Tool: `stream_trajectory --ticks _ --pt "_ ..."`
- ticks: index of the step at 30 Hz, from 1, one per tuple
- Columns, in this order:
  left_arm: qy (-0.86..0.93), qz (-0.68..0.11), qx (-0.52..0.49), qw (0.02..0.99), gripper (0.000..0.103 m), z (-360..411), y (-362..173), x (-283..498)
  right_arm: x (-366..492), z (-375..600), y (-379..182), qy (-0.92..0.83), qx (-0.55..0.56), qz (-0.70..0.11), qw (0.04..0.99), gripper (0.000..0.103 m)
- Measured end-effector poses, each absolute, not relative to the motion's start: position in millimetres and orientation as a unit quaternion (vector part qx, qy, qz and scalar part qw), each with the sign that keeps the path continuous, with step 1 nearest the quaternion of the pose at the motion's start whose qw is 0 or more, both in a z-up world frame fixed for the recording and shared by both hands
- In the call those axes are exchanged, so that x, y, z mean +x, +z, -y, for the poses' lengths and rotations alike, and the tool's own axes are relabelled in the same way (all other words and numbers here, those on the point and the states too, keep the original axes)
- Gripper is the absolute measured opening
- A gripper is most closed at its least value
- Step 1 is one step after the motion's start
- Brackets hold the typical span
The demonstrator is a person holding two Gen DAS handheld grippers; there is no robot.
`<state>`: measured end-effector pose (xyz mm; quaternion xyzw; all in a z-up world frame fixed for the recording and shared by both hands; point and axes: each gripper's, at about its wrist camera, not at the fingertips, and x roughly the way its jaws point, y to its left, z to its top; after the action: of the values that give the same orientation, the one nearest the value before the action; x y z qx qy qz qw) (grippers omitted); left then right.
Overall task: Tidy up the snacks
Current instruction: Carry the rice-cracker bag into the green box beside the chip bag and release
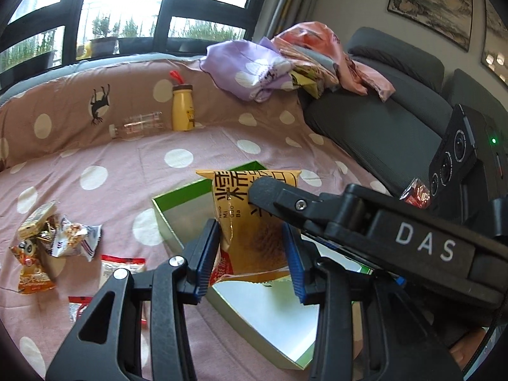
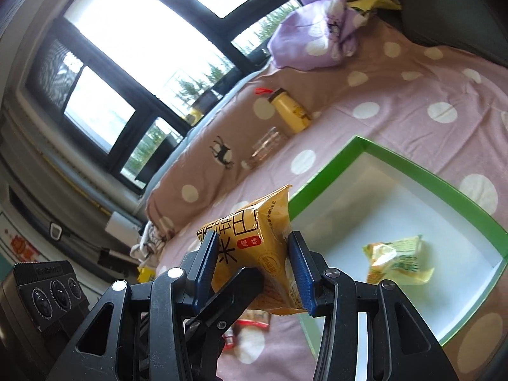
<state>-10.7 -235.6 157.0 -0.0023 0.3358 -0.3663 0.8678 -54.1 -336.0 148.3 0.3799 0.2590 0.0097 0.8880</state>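
A yellow snack packet with black Chinese lettering (image 1: 250, 222) sits between the blue pads of both grippers, above the near edge of a green-rimmed white box (image 1: 177, 197). My left gripper (image 1: 250, 254) closes on its lower part. My right gripper (image 2: 252, 266) closes on the same packet (image 2: 254, 241); its finger crosses the left wrist view (image 1: 285, 197). One pale yellow-green snack packet (image 2: 397, 260) lies inside the box (image 2: 428, 171). Loose snack packets (image 1: 54, 238) lie in a heap on the pink dotted cover to the left.
More red-and-white packets (image 1: 122, 265) lie near the box's left side. A yellow bottle (image 1: 183, 108) and a clear bottle (image 1: 136, 125) rest by the back cushion. Crumpled clothes (image 1: 285, 63) sit on the dark sofa (image 1: 381, 127) at right.
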Motion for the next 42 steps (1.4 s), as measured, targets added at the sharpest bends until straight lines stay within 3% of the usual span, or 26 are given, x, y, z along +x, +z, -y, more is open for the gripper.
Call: stream_trajectory --ticks 22,42 --pt "-0.388 -0.451 0.013 0.804 0.04 287.6 94.3 26.8 -35.4 381.9 80.4 -0.063 0.442 -0.346 0.825 0.048" --pt "-0.383 -0.488 0.028 0.784 0.04 303.3 77.0 36.7 -28.8 389.9 63.1 -0.09 0.454 -0.374 0.803 0.049"
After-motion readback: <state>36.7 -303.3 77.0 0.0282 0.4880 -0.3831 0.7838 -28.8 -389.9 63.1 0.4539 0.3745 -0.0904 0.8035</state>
